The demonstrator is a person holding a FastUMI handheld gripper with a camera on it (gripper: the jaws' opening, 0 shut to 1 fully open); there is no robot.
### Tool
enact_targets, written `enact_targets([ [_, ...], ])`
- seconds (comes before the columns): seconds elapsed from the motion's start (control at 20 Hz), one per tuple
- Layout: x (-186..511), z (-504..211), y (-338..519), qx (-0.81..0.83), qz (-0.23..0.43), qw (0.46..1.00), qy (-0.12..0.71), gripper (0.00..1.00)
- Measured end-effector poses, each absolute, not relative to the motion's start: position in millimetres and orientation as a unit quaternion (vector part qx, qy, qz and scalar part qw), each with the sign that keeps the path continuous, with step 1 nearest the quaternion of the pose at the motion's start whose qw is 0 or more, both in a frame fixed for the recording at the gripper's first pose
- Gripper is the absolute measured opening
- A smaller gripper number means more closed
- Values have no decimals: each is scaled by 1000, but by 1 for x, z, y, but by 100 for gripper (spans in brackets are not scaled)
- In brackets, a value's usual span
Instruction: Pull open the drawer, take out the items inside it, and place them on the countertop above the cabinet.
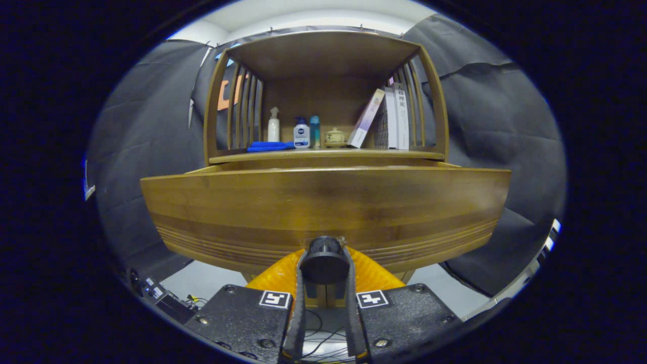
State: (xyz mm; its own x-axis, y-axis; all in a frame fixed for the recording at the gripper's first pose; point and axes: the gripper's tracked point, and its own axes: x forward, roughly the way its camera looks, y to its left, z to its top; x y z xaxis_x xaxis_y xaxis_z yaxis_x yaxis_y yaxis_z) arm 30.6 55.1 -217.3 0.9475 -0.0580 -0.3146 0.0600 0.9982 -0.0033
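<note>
- Drawer [323, 202] partly out of the cabinet [326, 91]: front panel well forward of the countertop edge [323, 155], strip of the top rim visible behind the panel.
- Interior hidden behind the front panel; can't tell what's inside, or whether anything is.
- Round dark knob [324, 262] at bottom centre of the drawer front, sitting between the gripper [324, 263] fingers.
- Fingers closed in around the knob, both looking pressed on its sides; judged a grip on the knob, pull step in hand.
- Progress estimate: opening under way, probably not far enough yet for easy reach in. Removal and placing not started, going by the fingers tied up on the knob.
- Left to do: finish the pull, let go of the knob, lift over the front panel, pick items out one by one, set them on the countertop.
- Countertop already crowded: blue cloth [270, 146] at front left, white pump bottle [273, 125] behind it, white-and-blue bottle [302, 133] and teal bottle [315, 130] mid-left, small lidded pot [334, 136] at centre, books [389, 119] leaning at right.
- Free room for drop-off mostly along the front edge, centre to right.
- Risk: pull off-axis could jam the drawer or slip the knob.
</note>
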Motion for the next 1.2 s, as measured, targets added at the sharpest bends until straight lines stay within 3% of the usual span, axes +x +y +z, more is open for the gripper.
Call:
enact_targets([
  [0.55, 17, -232, 50, -13, -31, 987, 154, 35],
  [1.0, -4, -146, 48, 10, -9, 998, 62, 93],
  [1.2, 7, -82, 38, 18, -7, 1000, 23, 98],
])
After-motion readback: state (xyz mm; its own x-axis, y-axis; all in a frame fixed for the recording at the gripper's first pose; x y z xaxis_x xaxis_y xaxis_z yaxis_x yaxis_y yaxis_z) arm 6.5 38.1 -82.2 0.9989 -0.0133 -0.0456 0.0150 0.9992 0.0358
